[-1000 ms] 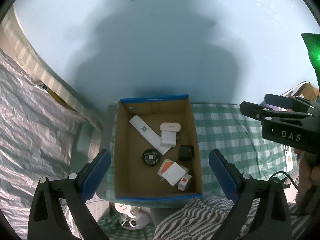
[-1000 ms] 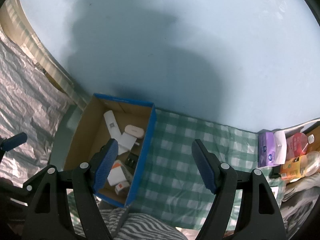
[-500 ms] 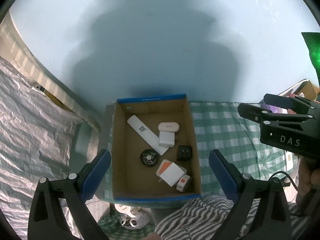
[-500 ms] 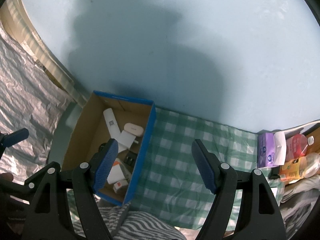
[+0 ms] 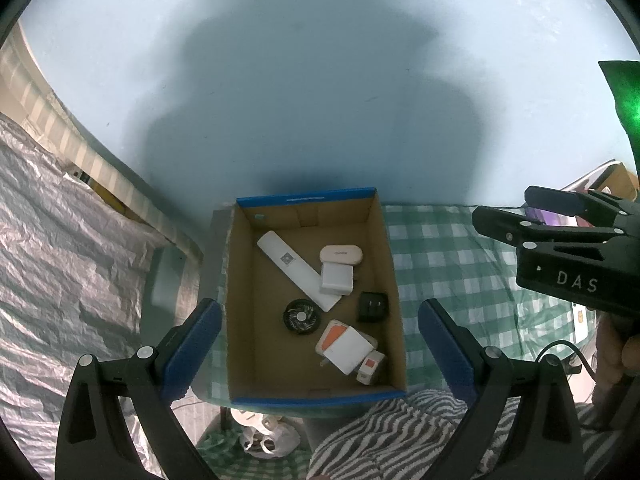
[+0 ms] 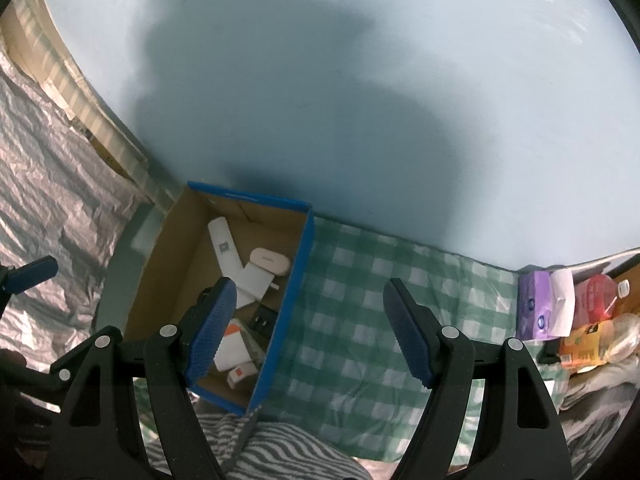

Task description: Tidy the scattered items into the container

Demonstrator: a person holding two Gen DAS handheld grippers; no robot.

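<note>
A blue-rimmed cardboard box (image 5: 308,199) (image 6: 298,256) stands on the green checked cloth (image 6: 360,312) against the wall. Inside lie a long white remote (image 5: 298,270), a white oval case (image 5: 341,255), a white square charger (image 5: 337,278), a black plug (image 5: 373,306), a round black fan (image 5: 301,316), a white-and-orange adapter (image 5: 345,344) and a small white-and-orange plug (image 5: 371,366). My left gripper (image 5: 318,348) hangs high over the box, open and empty. My right gripper (image 6: 308,332) hovers open above the box's right wall and the cloth, holding nothing; it also shows side-on as the right gripper (image 5: 560,232).
Crinkled silver foil (image 5: 60,260) covers the left side. A purple tissue pack (image 6: 534,300), a red bottle (image 6: 596,292) and orange packets (image 6: 580,344) crowd the far right. A striped grey-white cloth (image 5: 380,432) lies at the near edge, a white bag (image 5: 264,436) below the table.
</note>
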